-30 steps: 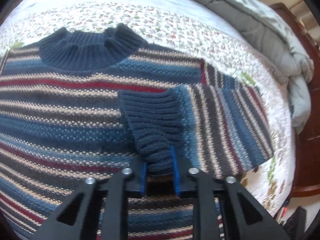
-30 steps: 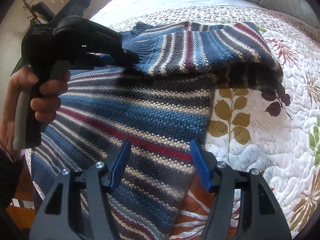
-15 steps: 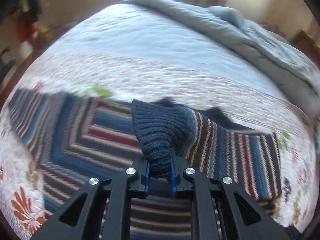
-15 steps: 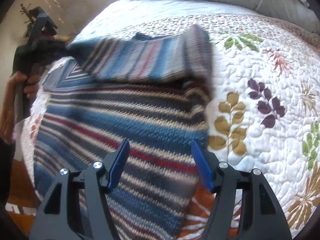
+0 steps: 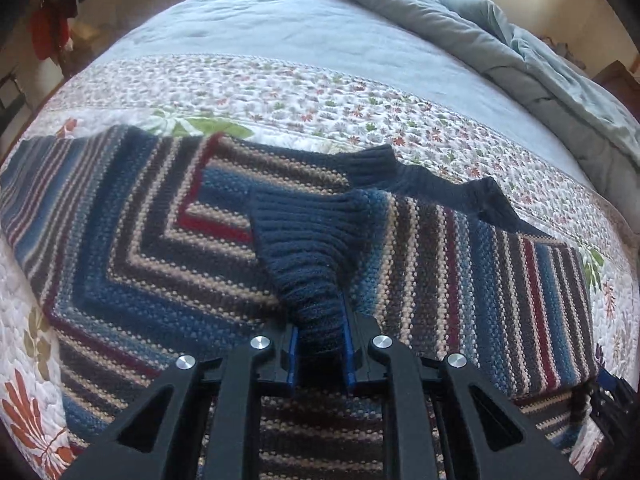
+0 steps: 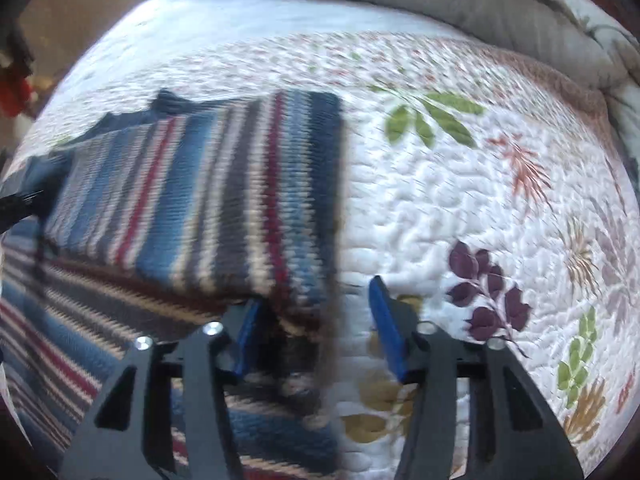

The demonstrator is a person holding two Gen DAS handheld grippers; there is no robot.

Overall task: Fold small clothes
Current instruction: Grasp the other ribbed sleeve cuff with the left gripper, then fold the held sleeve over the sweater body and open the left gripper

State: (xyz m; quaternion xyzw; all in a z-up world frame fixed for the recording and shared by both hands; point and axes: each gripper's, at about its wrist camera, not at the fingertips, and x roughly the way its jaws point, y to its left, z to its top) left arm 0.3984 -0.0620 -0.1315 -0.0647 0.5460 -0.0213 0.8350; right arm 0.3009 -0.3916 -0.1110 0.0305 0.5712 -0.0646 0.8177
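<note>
Home bedroom, bed with floral quilt point(image 5: 360, 112), rumpled grey duvet point(image 5: 500, 48), clothes hanging point(image 5: 48, 32) beyond

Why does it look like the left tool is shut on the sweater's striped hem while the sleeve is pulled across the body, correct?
Not the hem. The left tool is shut on the navy ribbed cuff of the sleeve, which lies across the striped sweater body. The left wrist view shows it.

Motion-blurred sweater point(image 6: 192, 200) edge
</note>
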